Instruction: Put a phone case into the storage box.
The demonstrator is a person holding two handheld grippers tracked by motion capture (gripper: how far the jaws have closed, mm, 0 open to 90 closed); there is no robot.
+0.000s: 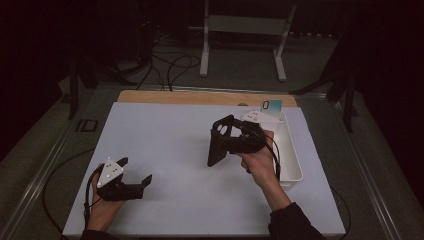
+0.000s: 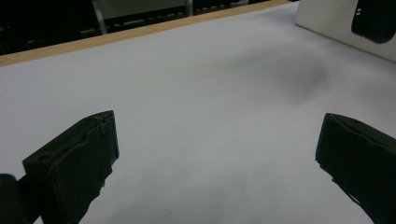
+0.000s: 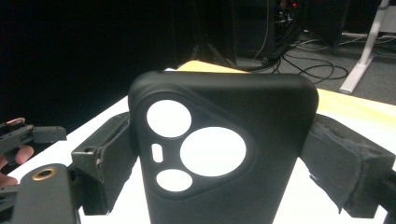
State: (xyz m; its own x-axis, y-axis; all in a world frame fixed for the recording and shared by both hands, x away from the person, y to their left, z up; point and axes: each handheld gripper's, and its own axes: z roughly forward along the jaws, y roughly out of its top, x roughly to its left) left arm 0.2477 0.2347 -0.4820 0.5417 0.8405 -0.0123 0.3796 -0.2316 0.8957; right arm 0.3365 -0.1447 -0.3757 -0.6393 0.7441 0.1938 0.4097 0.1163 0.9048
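A black phone case [image 1: 220, 141] with round camera cut-outs [image 3: 212, 151] hangs above the middle of the white mat, tilted on end. My right gripper [image 1: 227, 137] is shut on it, its jaws pressing on the case's two long sides [image 3: 219, 163]. My left gripper [image 1: 135, 170] rests low near the mat's front left corner, open with nothing between its jaws [image 2: 217, 154]. In the left gripper view the case [image 2: 376, 18] appears as a dark shape at the top right.
A white tray [image 1: 294, 160] stands along the mat's right side, with a teal card [image 1: 273, 105] at its far end. The mat [image 1: 165, 140] covers a wooden tabletop [image 1: 200, 97]. Cables and a white frame stand on the floor beyond.
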